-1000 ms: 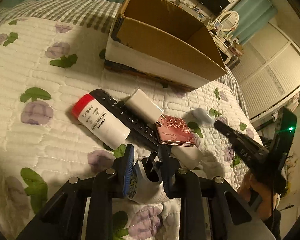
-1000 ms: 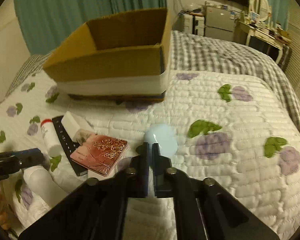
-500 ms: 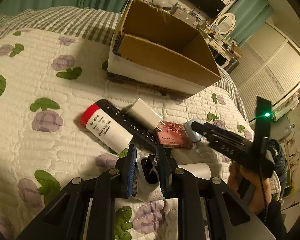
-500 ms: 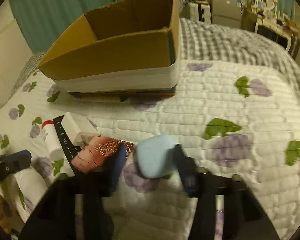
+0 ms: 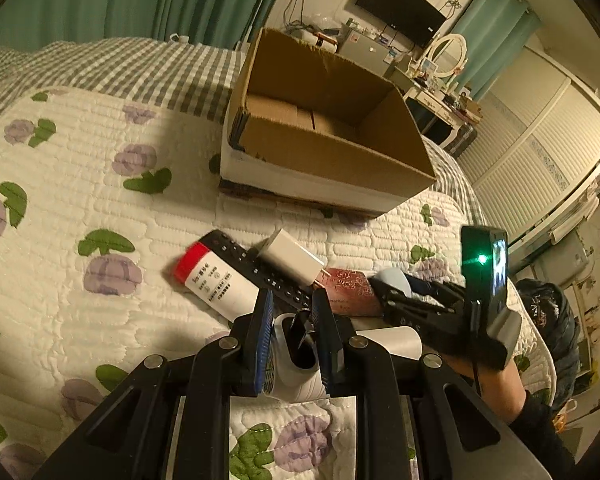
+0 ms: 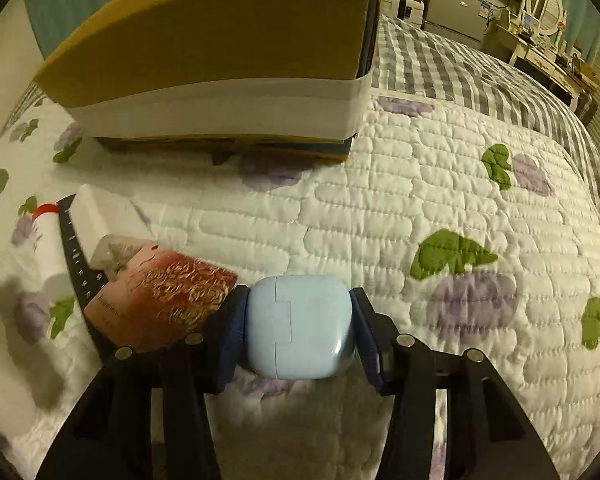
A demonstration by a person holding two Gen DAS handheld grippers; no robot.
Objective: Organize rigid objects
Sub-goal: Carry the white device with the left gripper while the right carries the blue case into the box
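Note:
My left gripper (image 5: pixel 294 312) is shut on a small white container with a black opening (image 5: pixel 296 360), held above the quilt. My right gripper (image 6: pixel 298 320) has its pads against both sides of a pale blue rounded case (image 6: pixel 300 326) low over the quilt. On the quilt lie a white bottle with a red cap (image 5: pixel 214 280), a black remote (image 5: pixel 260 270), a white charger (image 5: pixel 292 256) and a red rose-patterned box (image 6: pixel 160 300). An open cardboard box (image 5: pixel 320 136) stands behind them; it also fills the top of the right wrist view (image 6: pixel 220 52).
A white cylinder (image 5: pixel 392 340) lies by the right gripper's body (image 5: pixel 440 316). The flowered quilt (image 6: pixel 440 208) covers the bed, with a grey checked blanket (image 6: pixel 460 68) beyond. Furniture and a TV line the far wall.
My right gripper opened, moved down around the blue case and closed its pads against it. My left gripper lifted with the white container, so the cardboard box's inside shows.

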